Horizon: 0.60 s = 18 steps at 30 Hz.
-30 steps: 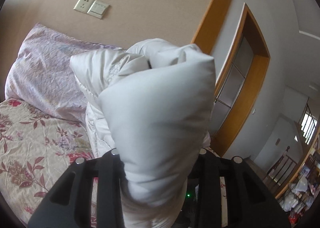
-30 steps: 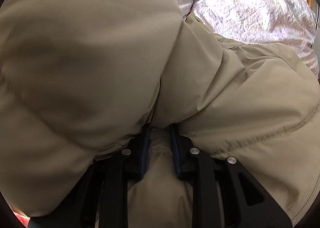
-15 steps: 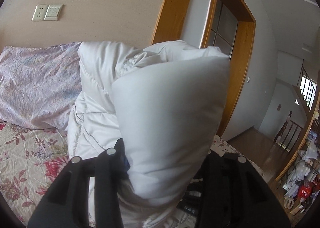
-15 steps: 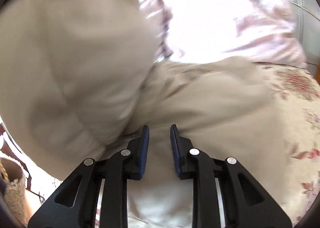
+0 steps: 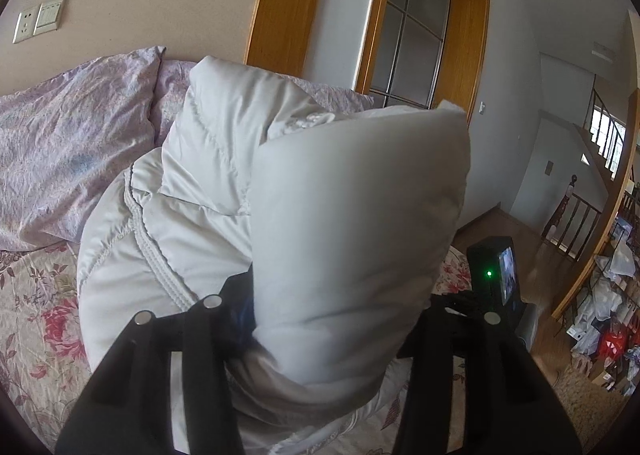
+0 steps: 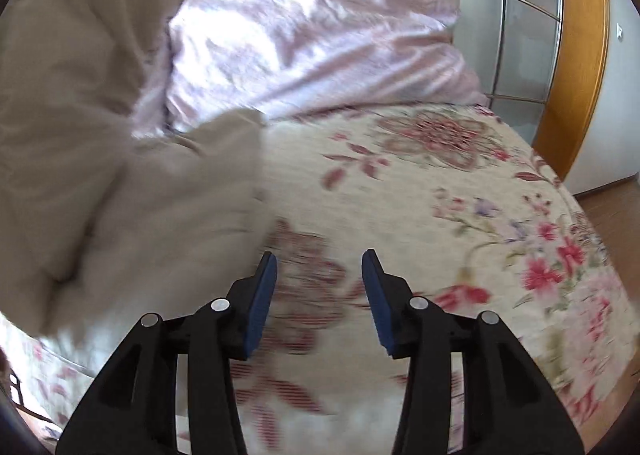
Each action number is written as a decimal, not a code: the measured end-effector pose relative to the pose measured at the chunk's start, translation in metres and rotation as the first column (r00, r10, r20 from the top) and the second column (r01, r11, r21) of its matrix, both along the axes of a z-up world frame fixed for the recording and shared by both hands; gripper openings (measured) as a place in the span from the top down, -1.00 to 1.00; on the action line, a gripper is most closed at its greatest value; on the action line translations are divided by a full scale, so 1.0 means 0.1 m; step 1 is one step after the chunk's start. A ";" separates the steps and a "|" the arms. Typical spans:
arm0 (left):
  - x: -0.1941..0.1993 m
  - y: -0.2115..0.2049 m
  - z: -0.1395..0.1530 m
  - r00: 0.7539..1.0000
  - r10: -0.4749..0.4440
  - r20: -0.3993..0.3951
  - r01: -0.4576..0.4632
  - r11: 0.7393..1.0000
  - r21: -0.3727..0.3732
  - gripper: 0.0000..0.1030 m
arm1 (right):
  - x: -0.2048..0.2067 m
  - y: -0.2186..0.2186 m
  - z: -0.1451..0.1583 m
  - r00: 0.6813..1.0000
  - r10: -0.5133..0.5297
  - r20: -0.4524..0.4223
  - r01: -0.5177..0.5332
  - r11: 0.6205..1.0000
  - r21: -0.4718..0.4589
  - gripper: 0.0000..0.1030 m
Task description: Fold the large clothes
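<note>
Since the earlier frames the right gripper has let go: its jaws have just been opening and now stand spread over the floral bedspread, nothing between them. The white puffy jacket lies in the left of that view. The left gripper has also been opening, a thick fold still between its fingers. The jacket looks light, soft and slippery; a seam or hem seems best to take.

Two wrist fisheyes, close above the bed, angled down, both toward the pillows.
</note>
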<state>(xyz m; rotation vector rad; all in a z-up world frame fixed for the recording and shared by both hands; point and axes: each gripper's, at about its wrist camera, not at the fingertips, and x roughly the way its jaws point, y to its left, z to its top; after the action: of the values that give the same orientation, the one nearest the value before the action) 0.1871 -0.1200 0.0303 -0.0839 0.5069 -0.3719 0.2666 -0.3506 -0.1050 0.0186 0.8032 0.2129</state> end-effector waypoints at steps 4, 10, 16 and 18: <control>0.07 -0.15 -0.11 1.000 -0.014 -0.026 0.014 1.000 0.016 0.02 | 0.16 -0.25 -0.17 0.999 -0.003 -0.035 0.001 0.999 -0.050 0.10; 0.14 -0.26 -0.23 0.998 -0.023 -0.053 0.024 1.000 0.018 -0.06 | 0.29 -0.47 -0.29 0.998 0.016 -0.055 -0.020 0.997 -0.079 0.10; 0.17 -0.37 -0.33 0.998 -0.027 -0.065 0.029 0.999 0.039 -0.08 | 0.37 -0.50 -0.39 0.997 0.040 -0.061 -0.046 0.995 -0.090 0.10; 0.17 -0.42 -0.34 0.998 -0.024 -0.066 0.027 0.998 0.054 -0.10 | 0.39 -0.50 -0.39 0.997 0.051 -0.063 -0.057 0.995 -0.084 0.10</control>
<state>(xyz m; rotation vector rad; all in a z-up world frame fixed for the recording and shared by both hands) 0.2041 -0.1618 -0.0039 -0.0366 0.5826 -0.3808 0.3059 -0.4008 -0.1440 -0.0784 0.8734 0.2296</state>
